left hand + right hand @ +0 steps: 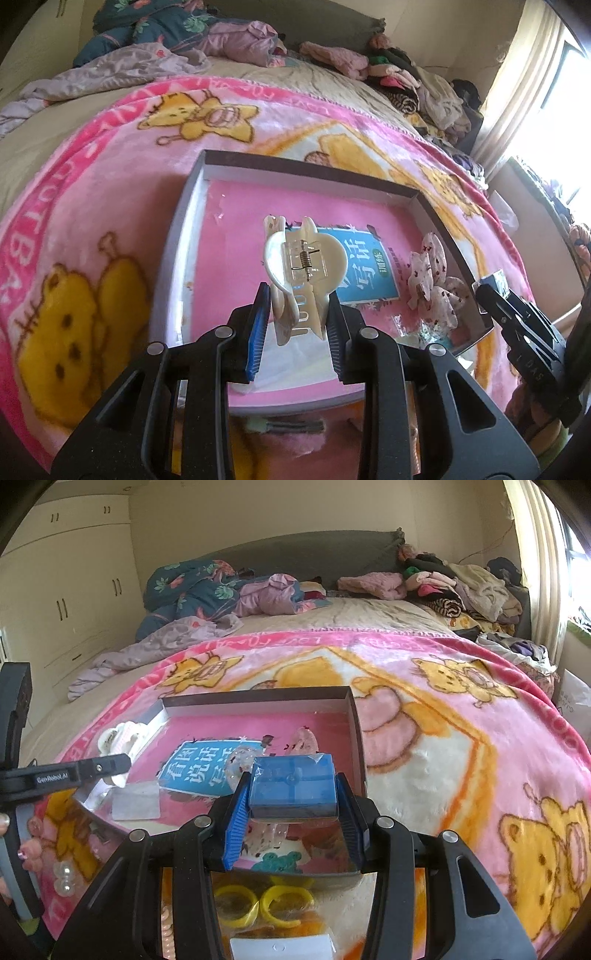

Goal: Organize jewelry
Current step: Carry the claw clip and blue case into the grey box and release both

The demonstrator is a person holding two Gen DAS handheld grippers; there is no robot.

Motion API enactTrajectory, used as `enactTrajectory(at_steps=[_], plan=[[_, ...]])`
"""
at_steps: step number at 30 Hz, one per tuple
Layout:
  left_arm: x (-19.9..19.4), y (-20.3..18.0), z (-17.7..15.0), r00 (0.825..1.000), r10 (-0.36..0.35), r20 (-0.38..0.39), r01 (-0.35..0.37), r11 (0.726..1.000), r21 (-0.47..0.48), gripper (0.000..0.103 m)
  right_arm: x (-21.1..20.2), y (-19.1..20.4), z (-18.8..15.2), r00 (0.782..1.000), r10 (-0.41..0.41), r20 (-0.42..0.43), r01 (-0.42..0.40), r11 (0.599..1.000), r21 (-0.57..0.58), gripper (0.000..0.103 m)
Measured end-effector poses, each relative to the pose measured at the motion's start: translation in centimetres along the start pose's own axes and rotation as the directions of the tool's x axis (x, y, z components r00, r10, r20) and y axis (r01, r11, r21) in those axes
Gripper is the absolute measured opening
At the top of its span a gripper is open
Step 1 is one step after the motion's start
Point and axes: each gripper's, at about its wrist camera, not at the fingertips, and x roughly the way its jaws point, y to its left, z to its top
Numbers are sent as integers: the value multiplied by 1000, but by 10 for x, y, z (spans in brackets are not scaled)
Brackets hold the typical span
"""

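Observation:
My left gripper point(295, 325) is shut on a cream pearly hair claw clip point(303, 273) and holds it above the shallow pink-lined box point(192, 206). My right gripper point(295, 812) is shut on a small blue gift box point(293, 788) over the near right part of the same box point(356, 731). The claw clip also shows in the right wrist view point(118, 734) at the box's left edge. A floral fabric bow point(436, 277) and a blue booklet point(373, 266) lie inside the box. The right gripper's tip shows in the left wrist view point(495, 291).
The box rests on a pink bear-print blanket point(443, 757) on a bed. Yellow rings point(266, 904), clear beads point(64, 878) and a white card point(284, 947) lie near the front. Piled clothes point(461, 587) and bedding point(207, 590) sit at the far end.

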Motion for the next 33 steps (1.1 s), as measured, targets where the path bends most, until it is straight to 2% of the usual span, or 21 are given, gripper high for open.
enactTrajectory(at_steps=[11, 27, 29, 31, 33], plan=[[19, -6, 4, 1000, 9, -25, -9, 1000, 23, 21, 15, 3, -2, 999, 2, -42, -2, 1000, -15, 42], [12, 11, 4, 999, 32, -12, -32, 999, 7, 22, 27, 16, -14, 993, 30, -116, -32, 999, -16, 43], [10, 13, 3, 999, 35, -11, -35, 999, 0, 22, 24, 18, -15, 993, 35, -115, -38, 999, -19, 46], [8, 15, 2, 999, 37, -9, -37, 999, -3, 22, 20, 18, -16, 993, 37, -111, -39, 999, -16, 53], [5, 16, 1, 999, 39, -6, -39, 999, -7, 23, 15, 18, -17, 993, 44, -112, -46, 999, -11, 54]])
